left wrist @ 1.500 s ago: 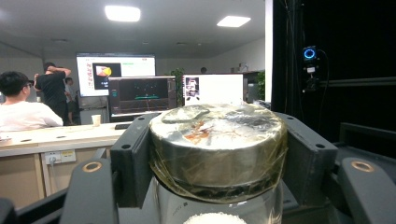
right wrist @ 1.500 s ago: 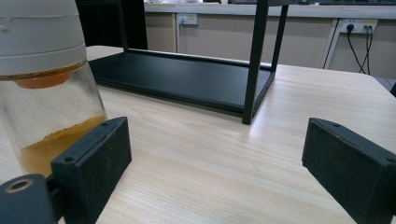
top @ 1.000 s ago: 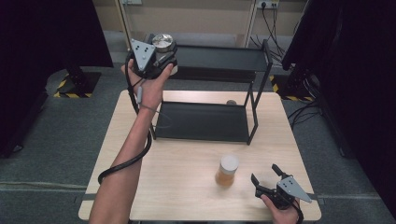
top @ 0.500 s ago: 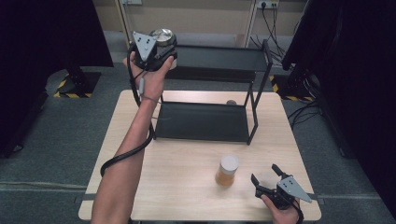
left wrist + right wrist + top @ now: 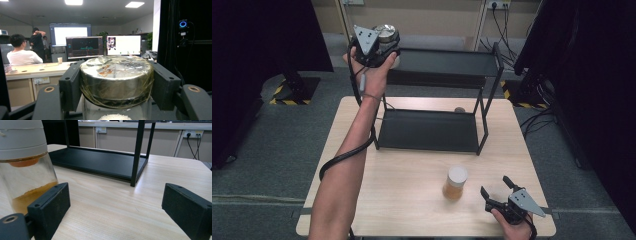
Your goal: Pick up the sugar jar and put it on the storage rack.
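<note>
Jar with a metal lid sits clamped in the left hand-held gripper, up by the rack's top shelf, maybe just above it. Right hand-held gripper hangs released on the bench, beside a white-capped jar.

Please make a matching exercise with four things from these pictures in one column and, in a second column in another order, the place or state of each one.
1. silver-lidded jar
2. white-lidded jar
3. right gripper
4. black rack

a. open, low over the table's near edge
b. stands on the table, two shelves
c. clamped in the left gripper, raised by the top shelf
d. stands on the table before the rack

Pairs: 1-c, 2-d, 3-a, 4-b
</note>
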{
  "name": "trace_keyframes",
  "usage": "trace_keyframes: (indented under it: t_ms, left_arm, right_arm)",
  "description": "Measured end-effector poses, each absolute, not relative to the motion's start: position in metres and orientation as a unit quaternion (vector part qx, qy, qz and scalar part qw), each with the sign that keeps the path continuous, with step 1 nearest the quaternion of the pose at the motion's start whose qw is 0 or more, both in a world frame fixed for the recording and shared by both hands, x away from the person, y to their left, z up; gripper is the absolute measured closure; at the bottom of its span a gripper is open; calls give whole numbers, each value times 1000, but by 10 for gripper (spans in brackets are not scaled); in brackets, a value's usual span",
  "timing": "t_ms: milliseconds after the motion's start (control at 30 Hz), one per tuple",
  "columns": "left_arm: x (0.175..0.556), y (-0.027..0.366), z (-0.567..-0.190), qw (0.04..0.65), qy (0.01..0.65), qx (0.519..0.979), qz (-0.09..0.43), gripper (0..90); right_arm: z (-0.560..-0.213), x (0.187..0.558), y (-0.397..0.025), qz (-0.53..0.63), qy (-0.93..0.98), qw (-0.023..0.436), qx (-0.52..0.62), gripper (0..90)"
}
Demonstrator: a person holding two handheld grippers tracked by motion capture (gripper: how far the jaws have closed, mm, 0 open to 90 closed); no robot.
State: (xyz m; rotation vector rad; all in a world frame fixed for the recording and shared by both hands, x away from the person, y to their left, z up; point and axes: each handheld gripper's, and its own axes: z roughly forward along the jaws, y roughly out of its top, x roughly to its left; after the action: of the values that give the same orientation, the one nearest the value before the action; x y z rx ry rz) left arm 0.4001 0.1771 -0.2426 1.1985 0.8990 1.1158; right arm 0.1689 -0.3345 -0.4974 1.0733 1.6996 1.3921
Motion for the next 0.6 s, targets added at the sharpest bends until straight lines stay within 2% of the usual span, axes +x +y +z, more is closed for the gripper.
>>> trace_keyframes:
  t_ms: [600]
  left_arm:
    - [422, 176, -240, 583, 396, 524, 478, 348]
  right_arm:
    - [-497, 169, -335, 536, 653, 340, 412, 82]
